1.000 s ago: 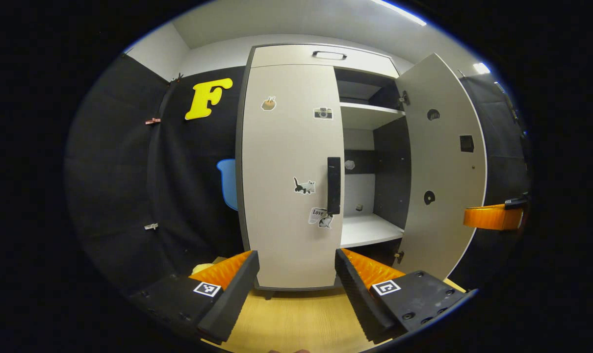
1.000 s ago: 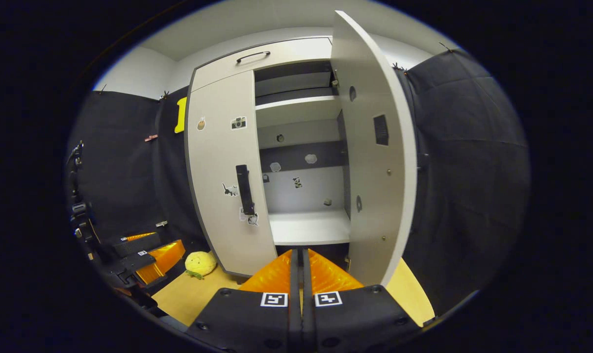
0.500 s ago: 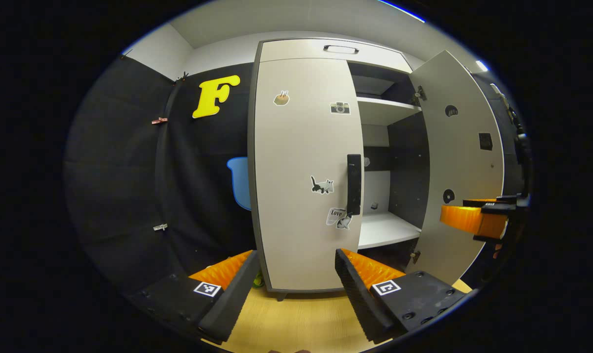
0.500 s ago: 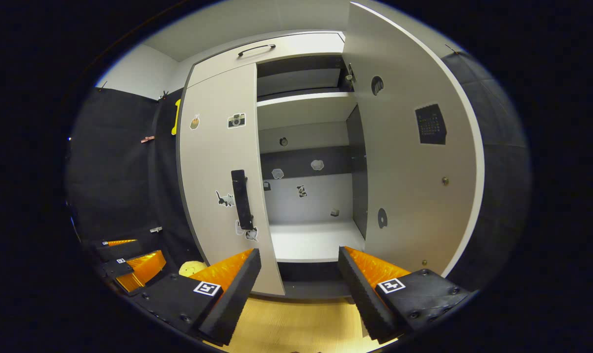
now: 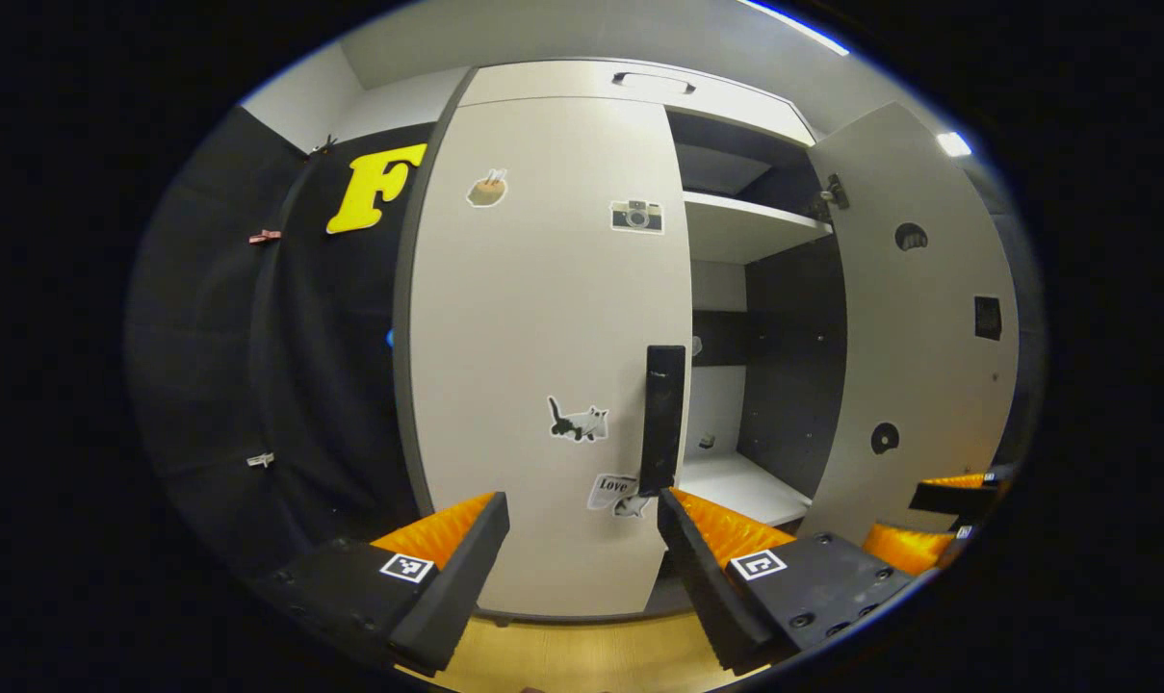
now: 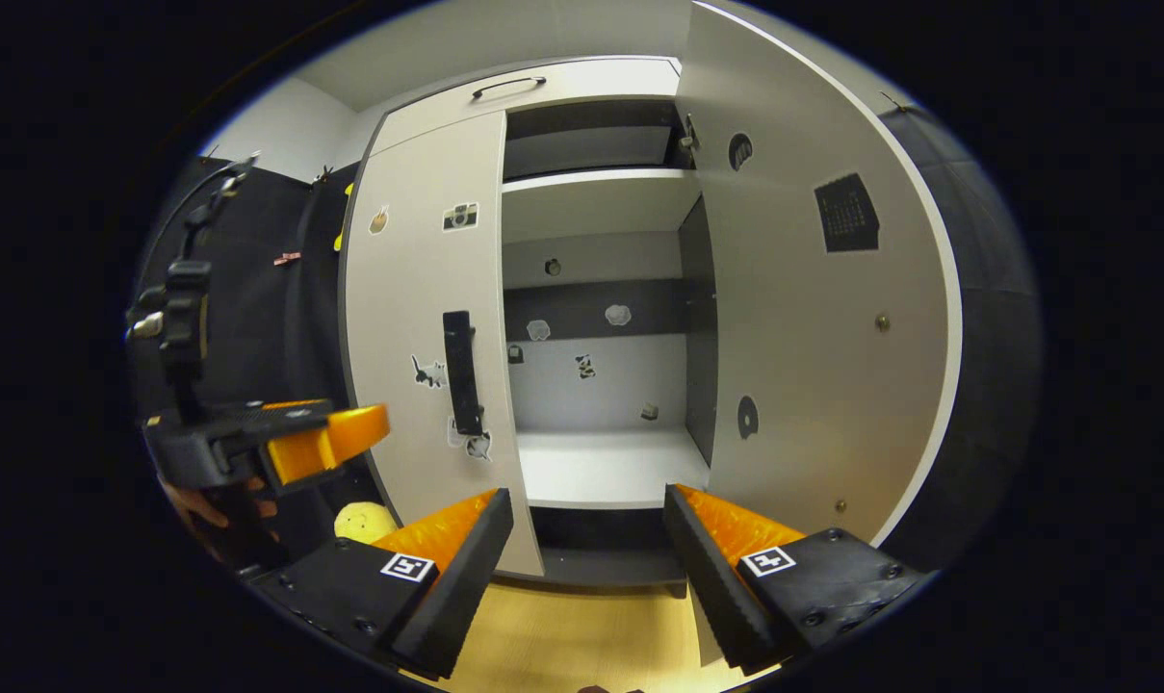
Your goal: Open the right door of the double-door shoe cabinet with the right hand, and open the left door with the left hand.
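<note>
Stood in a booth with black cloth walls and a pale wooden floor (image 6: 582,635), before the double-door shoe cabinet (image 5: 639,82). Left gripper (image 5: 582,539): jaws spread wide, holding nothing, and closer to the cabinet than a second ago, with the left door (image 5: 543,337) looming larger. Meant, as a judgement, that the approach to the second door was under way and the grasp not yet made. Left door still shut; its dark vertical handle (image 5: 662,419) sat just above the inner edge of the right-hand jaw, near but apart, slightly off the middle of the gap. Would call for a small shift toward that side before closing. Right gripper (image 6: 586,549): jaws likewise parted and empty, having been pressed together a second ago. Read as release after the pull, so the first half of the task looked done. Right door (image 6: 813,337) swung fully outward, well beside those jaws, exposing the white lower shelf (image 6: 610,467) and an upper one. Farther out in the right gripper view, a yellow plush toy (image 6: 362,522) lay on the floor by the cabinet's foot.
</note>
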A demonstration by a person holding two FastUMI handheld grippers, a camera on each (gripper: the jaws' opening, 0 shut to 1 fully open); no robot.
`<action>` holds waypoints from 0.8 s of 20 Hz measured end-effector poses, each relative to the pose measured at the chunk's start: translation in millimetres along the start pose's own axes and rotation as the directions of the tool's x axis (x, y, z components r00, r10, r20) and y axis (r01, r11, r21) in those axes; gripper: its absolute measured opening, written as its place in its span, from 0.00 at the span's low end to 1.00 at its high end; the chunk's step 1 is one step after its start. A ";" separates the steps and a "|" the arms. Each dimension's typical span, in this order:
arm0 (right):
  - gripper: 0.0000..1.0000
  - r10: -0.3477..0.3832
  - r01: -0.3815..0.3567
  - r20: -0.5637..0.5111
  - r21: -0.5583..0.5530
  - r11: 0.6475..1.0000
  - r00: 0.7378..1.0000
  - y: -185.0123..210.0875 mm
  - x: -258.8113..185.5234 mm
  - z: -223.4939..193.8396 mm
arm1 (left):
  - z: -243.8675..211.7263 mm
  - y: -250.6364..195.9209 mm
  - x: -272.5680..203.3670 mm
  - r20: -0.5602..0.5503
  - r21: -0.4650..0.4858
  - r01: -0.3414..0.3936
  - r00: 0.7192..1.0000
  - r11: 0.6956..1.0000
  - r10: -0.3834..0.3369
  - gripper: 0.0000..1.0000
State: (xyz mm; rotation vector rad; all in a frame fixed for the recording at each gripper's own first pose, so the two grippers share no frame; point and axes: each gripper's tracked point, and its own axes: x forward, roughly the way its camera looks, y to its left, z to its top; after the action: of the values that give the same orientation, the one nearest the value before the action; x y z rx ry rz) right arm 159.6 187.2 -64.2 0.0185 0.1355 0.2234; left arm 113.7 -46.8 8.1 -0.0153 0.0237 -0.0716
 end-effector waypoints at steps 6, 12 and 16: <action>0.99 0.015 -0.014 -0.048 0.023 1.000 0.999 -4.9 -5.2 -22.4 | 17.5 -32.7 50.9 0.021 -0.044 0.049 0.999 0.998 -0.048 0.94; 1.00 0.029 -0.025 -0.080 0.053 0.998 0.996 -13.3 -7.5 -36.5 | 28.0 -50.7 83.3 0.028 -0.043 0.058 0.998 0.997 -0.056 0.75; 0.99 0.056 -0.051 -0.099 0.049 0.997 0.994 -6.4 -9.3 -46.0 | 20.6 -58.7 96.4 0.001 -0.066 0.056 0.998 0.996 -0.056 0.58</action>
State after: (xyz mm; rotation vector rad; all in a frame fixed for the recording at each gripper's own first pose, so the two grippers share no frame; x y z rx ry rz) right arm 145.8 179.0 -108.8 0.0571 0.2405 0.2746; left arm 206.1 -111.9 27.5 -0.0820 0.0268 -0.1273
